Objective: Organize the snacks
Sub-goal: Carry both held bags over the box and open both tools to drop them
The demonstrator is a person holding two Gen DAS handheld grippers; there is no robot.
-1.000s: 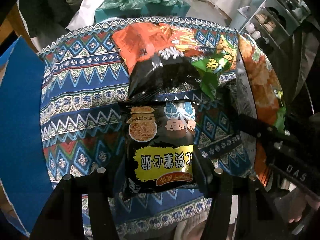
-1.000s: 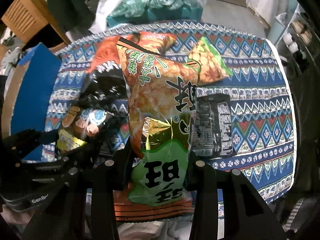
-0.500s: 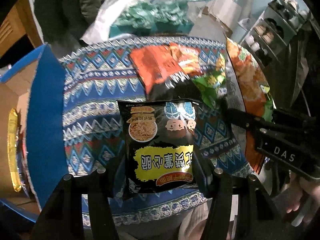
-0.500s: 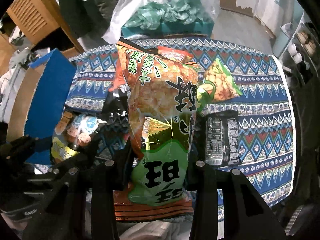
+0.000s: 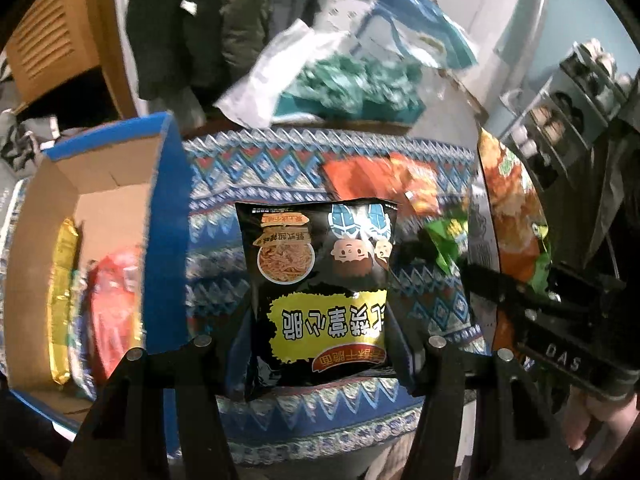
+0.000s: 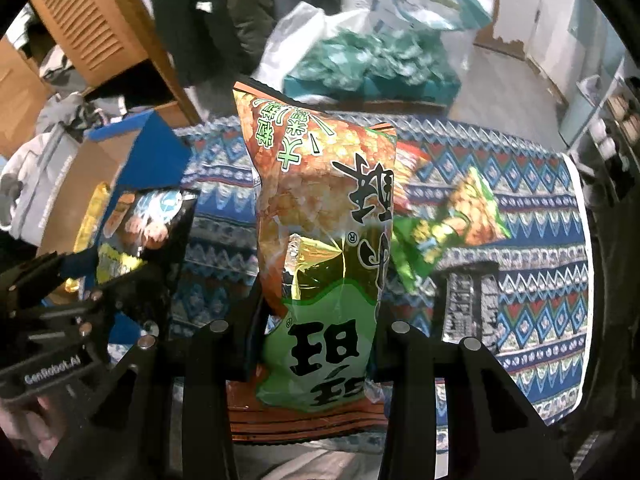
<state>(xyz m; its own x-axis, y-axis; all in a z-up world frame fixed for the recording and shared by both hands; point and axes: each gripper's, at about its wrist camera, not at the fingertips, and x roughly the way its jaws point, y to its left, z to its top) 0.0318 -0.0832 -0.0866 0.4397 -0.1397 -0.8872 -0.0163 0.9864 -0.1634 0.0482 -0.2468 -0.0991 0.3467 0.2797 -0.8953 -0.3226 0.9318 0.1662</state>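
Snacks hang clamped by their lower edges, black noodle packet [image 5: 316,292] in the left gripper [image 5: 316,356], orange-green bag [image 6: 320,248] in the right gripper [image 6: 316,352], probably bound for the box [image 5: 116,184] left of both.

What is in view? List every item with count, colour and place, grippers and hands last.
Black bag: 1, black and yellow, held in the left gripper.
Tall bag: 1, orange and green, held in the right gripper.
Box: 1, blue outside, brown inside, left of the table.
Packs in the box: at least 2, one yellow, one red, standing on edge.
Tablecloth: 1, blue patterned, over the table.
Orange bags: about 2, blurred, far side of the cloth.
Green bags: about 2, on the cloth, right of the tall bag.
Dark pack: 1, black, on the cloth, near right.
Left gripper: shut on the black bag.
Right gripper: shut on the tall bag.
Hands: 2, partly seen, each gripping a handle.
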